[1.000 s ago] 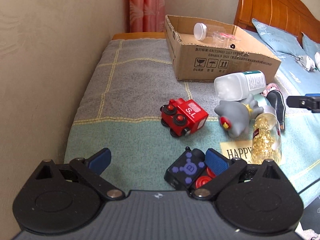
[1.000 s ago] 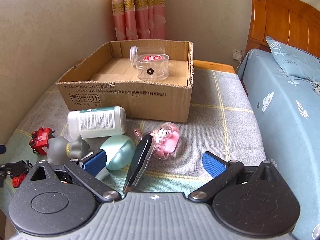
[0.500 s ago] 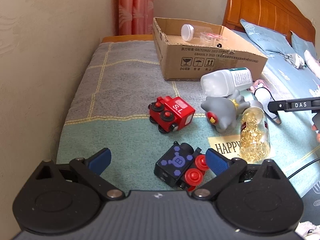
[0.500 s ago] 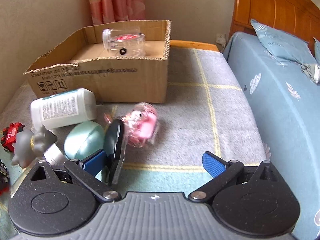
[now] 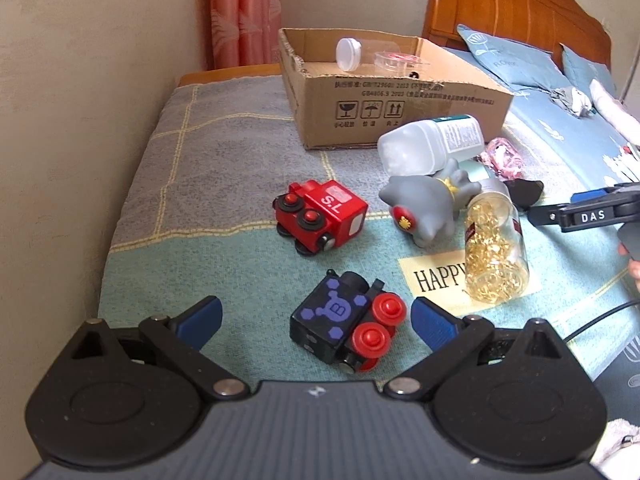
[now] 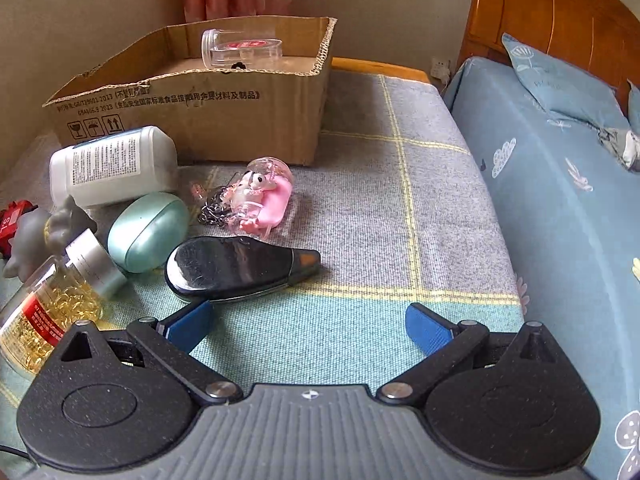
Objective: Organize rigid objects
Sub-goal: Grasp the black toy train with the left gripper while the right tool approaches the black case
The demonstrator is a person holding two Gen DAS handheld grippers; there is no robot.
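My left gripper is open, its jaws on either side of a black toy train with red wheels lying on the blanket. A red toy train, a grey figurine, a white bottle and a jar of gold capsules lie beyond. My right gripper is open and empty, just before a black glossy case. A mint oval case and a pink keychain toy lie behind it. The cardboard box holds clear plastic containers.
The wall runs along the left of the blanket. A bed with blue sheets and a wooden headboard is at the right. The right gripper's arm shows at the left wrist view's right edge.
The left gripper has drawn back and shifted, so the black train now lies centred between its jaws. The right gripper has moved closer to the black case, which now lies crosswise.
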